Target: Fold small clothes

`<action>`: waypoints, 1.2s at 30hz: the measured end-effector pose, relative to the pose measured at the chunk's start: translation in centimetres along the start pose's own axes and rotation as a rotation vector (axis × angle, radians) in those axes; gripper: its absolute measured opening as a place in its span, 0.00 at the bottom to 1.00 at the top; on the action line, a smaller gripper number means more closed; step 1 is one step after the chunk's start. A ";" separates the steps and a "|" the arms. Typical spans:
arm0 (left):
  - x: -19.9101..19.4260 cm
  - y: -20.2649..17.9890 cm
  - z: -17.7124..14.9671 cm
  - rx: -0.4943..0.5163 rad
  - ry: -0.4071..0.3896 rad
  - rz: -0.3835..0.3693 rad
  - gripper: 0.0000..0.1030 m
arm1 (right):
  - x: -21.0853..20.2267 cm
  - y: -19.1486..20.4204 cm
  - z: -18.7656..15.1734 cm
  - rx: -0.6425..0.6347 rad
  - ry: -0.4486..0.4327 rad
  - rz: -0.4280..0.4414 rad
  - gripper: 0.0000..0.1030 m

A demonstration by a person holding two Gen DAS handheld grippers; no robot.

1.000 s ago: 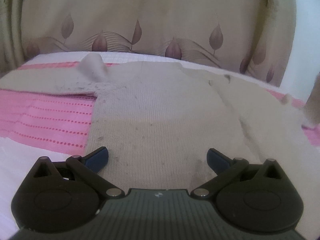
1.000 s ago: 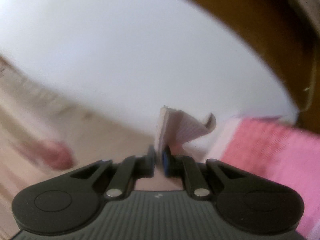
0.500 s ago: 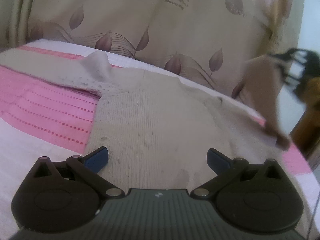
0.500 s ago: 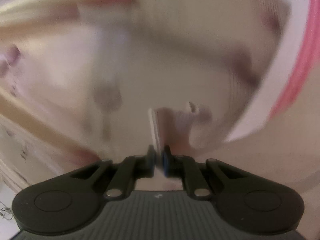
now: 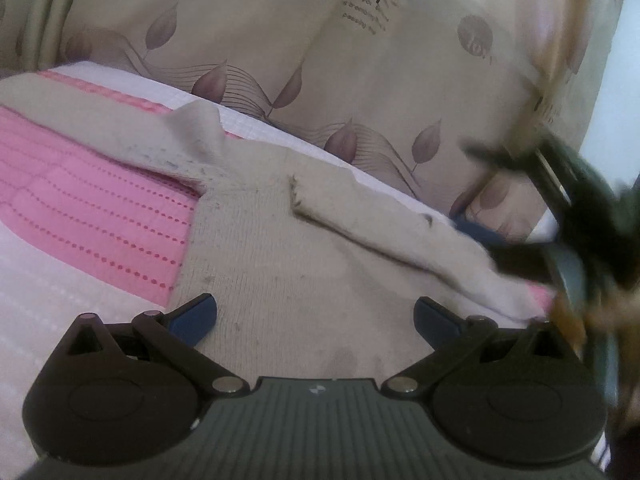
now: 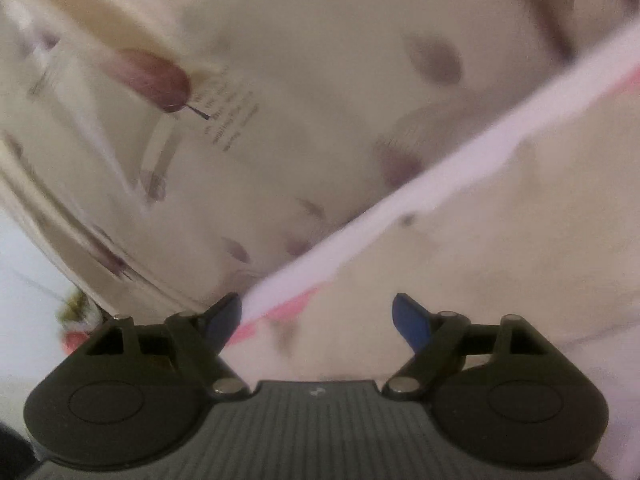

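Pink dotted bedding (image 5: 92, 216) lies at nine o'clock under a beige ribbed knit sweater (image 5: 280, 272), one sleeve folded across its body. Left gripper (image 5: 314, 314) hovers wide over it; right gripper (image 6: 316, 316), at three o'clock, spreads wide, holding nothing.

The right gripper (image 5: 560, 216) is seen only as a dark smear to the right of the left claw's fingers, partly cut off by the frame edge — its outline cannot be traced. Ahead of the right claw, the curtain (image 6: 240, 100) and its printed text are blurred beyond reading — the sweater (image 6: 500, 240) is rendered as a pale, featureless patch.
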State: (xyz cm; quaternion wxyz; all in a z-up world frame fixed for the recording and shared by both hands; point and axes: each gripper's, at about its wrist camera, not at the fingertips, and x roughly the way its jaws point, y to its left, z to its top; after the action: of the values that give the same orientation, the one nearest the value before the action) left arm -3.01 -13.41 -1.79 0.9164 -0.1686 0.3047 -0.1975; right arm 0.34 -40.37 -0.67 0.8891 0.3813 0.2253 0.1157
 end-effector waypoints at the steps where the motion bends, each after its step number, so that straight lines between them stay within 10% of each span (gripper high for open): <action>1: 0.0 0.0 0.2 -0.003 0.008 -0.003 1.00 | -1.8 -0.3 -0.6 -0.052 -0.011 -0.039 0.81; 8: 3.1 -1.0 5.6 -0.008 0.075 -0.039 1.00 | -8.2 -2.8 -4.6 -0.276 -0.032 -0.352 0.81; 15: 11.7 -0.9 9.4 -0.085 0.243 0.026 0.90 | -11.9 -5.6 -5.3 -0.102 -0.159 -0.210 0.95; 16: 12.3 -1.1 9.3 -0.058 0.232 0.053 0.83 | -12.1 -6.0 -5.2 -0.081 -0.170 -0.205 0.95; 19: 13.9 -3.0 9.6 0.087 0.217 0.107 0.12 | -12.5 -7.0 -5.0 -0.022 -0.191 -0.206 0.95; 26: 11.2 -3.2 11.1 0.136 0.014 0.206 0.12 | -13.0 -8.7 -4.6 0.079 -0.239 -0.201 0.95; 33: 12.5 -2.0 9.2 0.230 0.075 0.278 0.13 | -13.0 -9.5 -4.4 0.116 -0.237 -0.205 0.96; 36: 12.6 -1.3 8.1 0.201 0.054 0.247 0.37 | -13.0 -9.5 -4.5 0.111 -0.242 -0.212 0.96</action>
State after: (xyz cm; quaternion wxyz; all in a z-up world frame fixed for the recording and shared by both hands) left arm 10.98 -18.84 -1.27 0.9375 -0.0318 0.3261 -0.1172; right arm -12.83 -48.93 -6.25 0.8946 0.4148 0.1618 -0.0382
